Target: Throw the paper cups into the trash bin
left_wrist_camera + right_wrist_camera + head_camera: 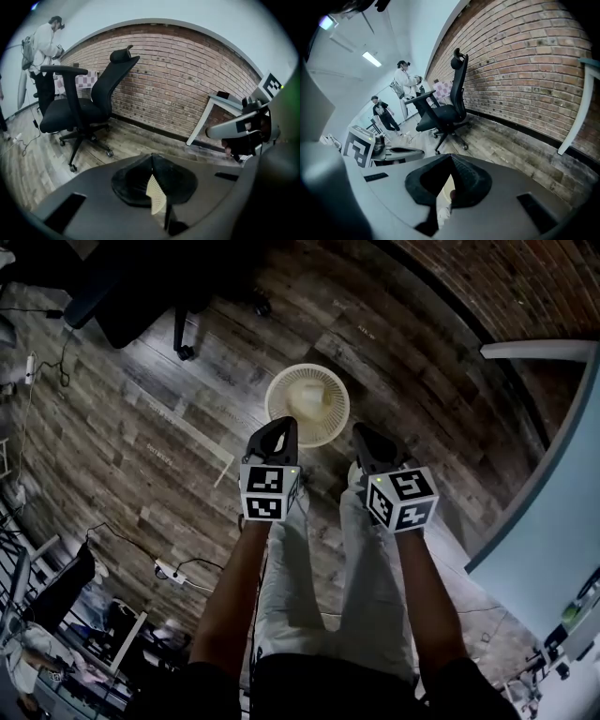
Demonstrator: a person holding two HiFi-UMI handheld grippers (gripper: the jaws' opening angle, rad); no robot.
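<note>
Fingers on our left gripper [280, 425] and right gripper [362, 431] are resting together, empty, above the trash bin [274, 393] on the floor [169, 409]. We are seeing no paper cups outside it; we are judging the drop done, so next means finding any remaining cup.

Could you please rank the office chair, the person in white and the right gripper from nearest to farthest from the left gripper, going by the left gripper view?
1. Right gripper, close alongside at the right.
2. Office chair, further off to the left.
3. Person in white, far back at the upper left.
</note>
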